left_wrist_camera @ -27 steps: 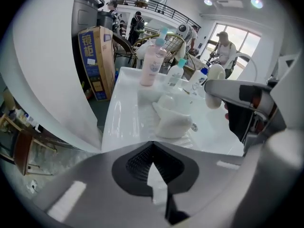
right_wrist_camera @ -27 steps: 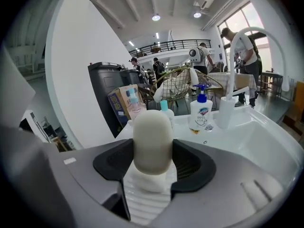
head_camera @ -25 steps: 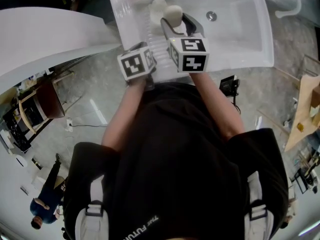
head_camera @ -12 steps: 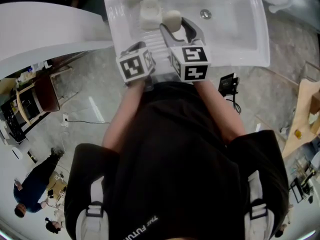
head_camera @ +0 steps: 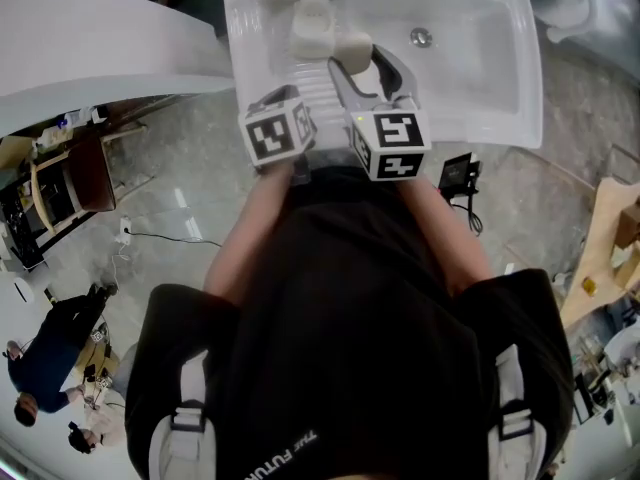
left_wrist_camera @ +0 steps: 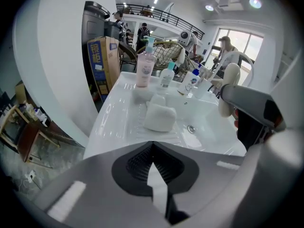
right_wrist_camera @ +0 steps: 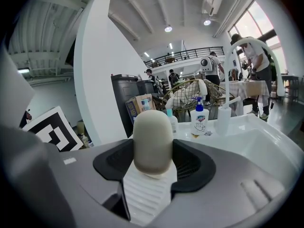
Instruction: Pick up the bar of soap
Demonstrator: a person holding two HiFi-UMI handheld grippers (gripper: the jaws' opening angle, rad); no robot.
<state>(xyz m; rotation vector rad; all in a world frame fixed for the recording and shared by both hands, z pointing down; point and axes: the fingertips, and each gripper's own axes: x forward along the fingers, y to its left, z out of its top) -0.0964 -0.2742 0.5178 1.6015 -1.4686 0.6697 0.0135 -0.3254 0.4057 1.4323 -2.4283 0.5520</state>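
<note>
The beige bar of soap stands upright between the dark pads of my right gripper, which is shut on it. In the head view the soap and right gripper hang above the ribbed ledge of the white sink. My left gripper sits just to the left, low over the sink's near edge, its jaws together with nothing between them. From the left gripper view the held soap shows at the right.
A white rounded block lies on the sink's ledge ahead of the left gripper. Bottles and a pump dispenser line the sink's back edge. The drain lies in the basin to the right. A curved white wall rises on the left.
The head view has shifted a little. The right gripper stays shut on the soap over the sink ledge, and the left gripper stays beside it.
</note>
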